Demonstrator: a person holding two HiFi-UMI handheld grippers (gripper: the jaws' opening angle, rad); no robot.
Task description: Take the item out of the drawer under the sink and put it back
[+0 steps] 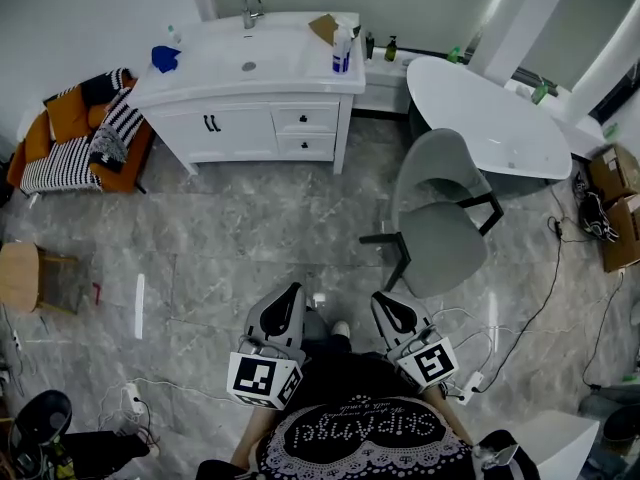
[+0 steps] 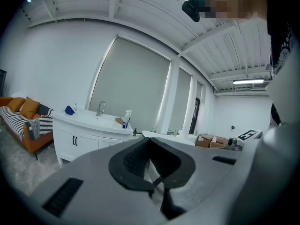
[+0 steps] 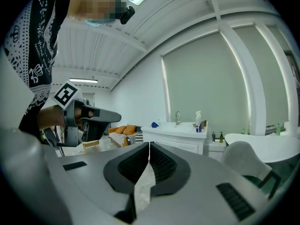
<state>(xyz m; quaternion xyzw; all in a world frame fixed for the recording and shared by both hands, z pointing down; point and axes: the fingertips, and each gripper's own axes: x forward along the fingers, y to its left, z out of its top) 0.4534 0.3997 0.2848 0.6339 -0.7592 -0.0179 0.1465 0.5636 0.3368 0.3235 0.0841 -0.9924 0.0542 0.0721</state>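
Chair (image 1: 440,218) right of way to vanity (image 1: 250,118); left tool (image 1: 295,293), right tool (image 1: 380,301) together, empty.

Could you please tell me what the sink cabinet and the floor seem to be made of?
Sink cabinet: probably white-painted wood, matte panelled fronts with dark handles.
Floor: likely polished grey stone or marble-look tile, veined and reflecting the lights.

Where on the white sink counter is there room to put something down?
The white countertop is bare between the sunken basin and the white-and-blue spray bottle, and along the front edge. The back right corner is crowded: that bottle plus a brown cardboard piece. A blue cloth takes the left end.
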